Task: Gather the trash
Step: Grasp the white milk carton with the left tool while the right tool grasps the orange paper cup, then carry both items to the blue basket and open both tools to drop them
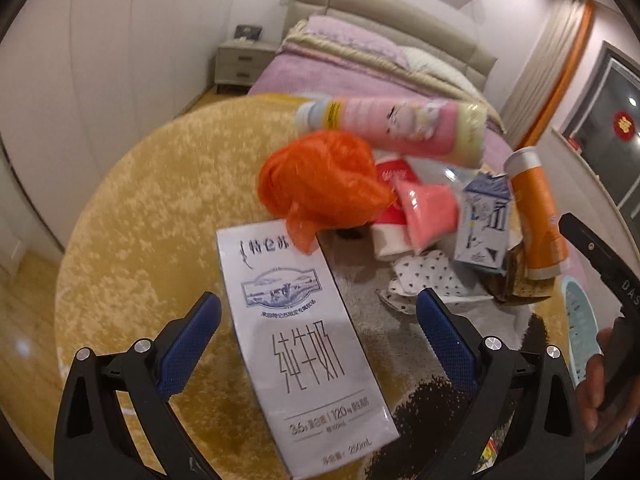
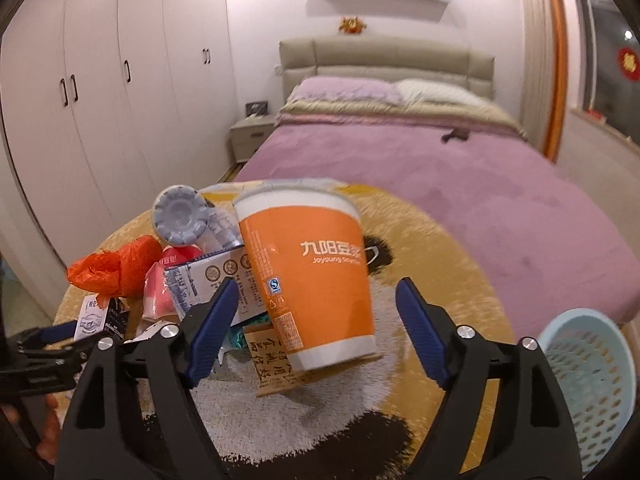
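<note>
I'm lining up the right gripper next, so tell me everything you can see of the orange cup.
The orange cup looks like paper, with white bands at rim and base and white lettering on its side. It stands upright, slightly tilted, on a brown card on the rug, close beside a milk carton. The open right gripper frames it without touching.

A round yellow panda rug (image 2: 440, 240) carries the litter: a white milk carton (image 1: 304, 344), orange plastic bag (image 1: 320, 184), orange paper cup (image 2: 312, 280), and, seemingly, a spotted wrapper (image 1: 424, 280).

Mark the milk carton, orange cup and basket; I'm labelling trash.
milk carton (image 1: 296, 332), left wrist view, printed front face.
orange cup (image 2: 316, 276), right wrist view, orange side wall.
basket (image 2: 592, 364), right wrist view, perforated wall.
</note>
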{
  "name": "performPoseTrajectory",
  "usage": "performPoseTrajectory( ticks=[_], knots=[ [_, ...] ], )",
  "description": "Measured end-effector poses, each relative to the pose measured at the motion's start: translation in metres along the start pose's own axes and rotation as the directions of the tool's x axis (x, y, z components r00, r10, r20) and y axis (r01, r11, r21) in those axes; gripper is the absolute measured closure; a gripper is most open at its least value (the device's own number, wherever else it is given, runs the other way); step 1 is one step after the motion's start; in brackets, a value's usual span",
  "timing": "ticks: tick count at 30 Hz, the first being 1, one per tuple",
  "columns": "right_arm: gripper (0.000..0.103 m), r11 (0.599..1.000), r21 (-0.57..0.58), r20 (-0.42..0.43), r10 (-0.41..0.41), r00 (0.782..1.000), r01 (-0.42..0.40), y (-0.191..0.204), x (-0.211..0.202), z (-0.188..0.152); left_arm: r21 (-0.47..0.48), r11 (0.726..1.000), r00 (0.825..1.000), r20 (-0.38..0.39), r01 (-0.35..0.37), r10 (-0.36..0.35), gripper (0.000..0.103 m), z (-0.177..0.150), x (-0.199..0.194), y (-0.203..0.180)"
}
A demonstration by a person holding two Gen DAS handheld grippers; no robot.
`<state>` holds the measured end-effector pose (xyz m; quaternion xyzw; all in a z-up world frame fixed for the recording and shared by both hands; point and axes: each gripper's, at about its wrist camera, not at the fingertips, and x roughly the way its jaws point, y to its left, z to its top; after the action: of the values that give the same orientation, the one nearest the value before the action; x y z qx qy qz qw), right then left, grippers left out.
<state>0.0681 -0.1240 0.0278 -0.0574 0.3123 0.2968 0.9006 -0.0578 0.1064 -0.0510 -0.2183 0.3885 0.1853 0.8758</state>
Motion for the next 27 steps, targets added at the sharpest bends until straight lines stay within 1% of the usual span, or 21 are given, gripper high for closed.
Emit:
performPoseTrajectory(
  ticks=[3,4,6,7,8,9,10,13,15,17,22,25,27],
  knots=[
    [0.024,0.999,0.029,-0.052,0.041,0.998,-0.04,-0.008,0.016,0.005,0.019,1.0,1.0,-0.014,-0.022,0.023,0.009,-0.003,0.007,-0.005],
    [0.024,0.998,0.039,-0.066,0.057,0.996,-0.055,-0.01,0.021,0.005,0.031,0.999,0.999,-0.02,-0.035,0.036,0.011,-0.005,0.01,-0.008],
    [0.024,0.996,0.046,-0.084,0.078,0.993,-0.074,-0.014,0.03,0.008,0.049,0.996,0.997,-0.019,-0.07,0.071,0.02,-0.007,0.013,-0.011],
    [0.025,0.996,0.046,-0.093,0.078,0.993,-0.074,-0.015,0.033,0.009,0.062,0.994,0.996,-0.015,-0.087,0.088,0.028,-0.008,0.014,-0.012],
    [0.025,0.996,0.049,-0.101,0.083,0.991,-0.079,-0.017,0.035,0.01,0.068,0.993,0.995,-0.016,-0.094,0.096,0.039,-0.009,0.014,-0.012],
    [0.032,0.995,0.052,-0.1,0.093,0.991,-0.088,-0.015,0.034,0.006,0.07,0.993,0.995,-0.015,-0.096,0.097,0.042,-0.01,0.013,-0.012],
    [0.033,0.993,0.053,-0.104,0.109,0.989,-0.104,-0.014,0.035,0.006,0.071,0.994,0.996,-0.01,-0.087,0.088,0.042,-0.011,0.011,-0.011],
    [0.035,0.994,0.049,-0.091,0.097,0.991,-0.093,-0.013,0.031,0.005,0.071,0.995,0.997,0.016,-0.074,0.073,0.048,-0.014,0.001,-0.008],
    [0.035,0.995,0.052,-0.066,0.09,0.994,-0.087,-0.011,0.025,0.005,0.084,0.994,0.997,0.048,-0.072,0.068,0.048,-0.017,-0.011,-0.007],
    [0.035,0.995,0.062,-0.039,0.085,0.996,-0.083,-0.012,0.016,0.007,0.097,0.994,0.996,0.078,-0.057,0.049,0.048,-0.019,-0.025,-0.007],
    [0.035,0.99,0.094,0.058,0.095,0.994,-0.1,-0.017,-0.025,0.017,0.125,0.992,0.988,0.146,0.031,-0.05,0.048,-0.023,-0.068,-0.019],
    [0.035,0.988,0.118,0.114,0.086,0.99,-0.1,-0.023,-0.054,0.017,0.144,0.986,0.978,0.179,0.079,-0.104,0.048,-0.023,-0.088,-0.031],
    [0.035,0.986,0.143,0.147,0.062,0.987,-0.083,-0.032,-0.076,0.012,0.176,0.977,0.969,0.193,0.118,-0.152,0.048,-0.024,-0.101,-0.043]
  ],
)
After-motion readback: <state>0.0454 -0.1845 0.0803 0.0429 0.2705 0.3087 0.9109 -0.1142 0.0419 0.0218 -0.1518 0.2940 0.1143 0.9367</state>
